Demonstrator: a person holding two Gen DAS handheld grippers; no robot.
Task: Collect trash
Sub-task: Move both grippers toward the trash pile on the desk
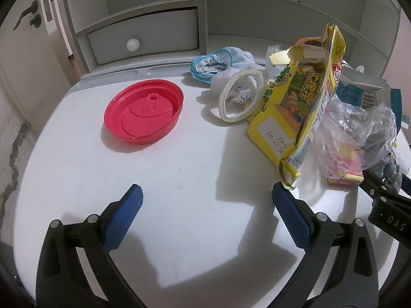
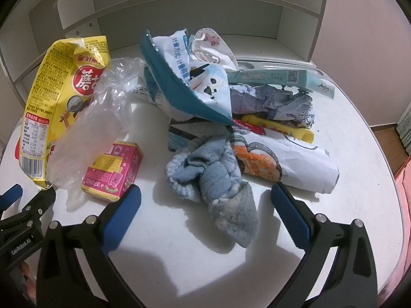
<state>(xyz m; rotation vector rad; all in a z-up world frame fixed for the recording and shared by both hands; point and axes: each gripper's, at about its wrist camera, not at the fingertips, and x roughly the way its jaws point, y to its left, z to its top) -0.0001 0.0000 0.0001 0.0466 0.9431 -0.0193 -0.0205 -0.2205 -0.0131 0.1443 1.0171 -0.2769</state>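
Trash lies on a white table (image 1: 179, 169). In the left wrist view I see a red plastic lid (image 1: 143, 111), a tape roll (image 1: 241, 97), a torn yellow snack bag (image 1: 303, 95) and a clear plastic bag (image 1: 359, 133). My left gripper (image 1: 205, 200) is open and empty, its right finger beside the snack bag's lower corner. In the right wrist view, my right gripper (image 2: 205, 200) is open with a blue sock (image 2: 218, 177) between its fingers. A pink carton (image 2: 113, 172), the yellow snack bag (image 2: 59, 97) and crumpled wrappers (image 2: 195, 84) lie behind.
White shelves with a drawer (image 1: 143, 38) stand at the table's back. A door (image 1: 23, 38) is at the far left. A rolled printed paper (image 2: 285, 164), a yellow tube (image 2: 282, 128) and a teal box (image 2: 272, 77) lie at the right.
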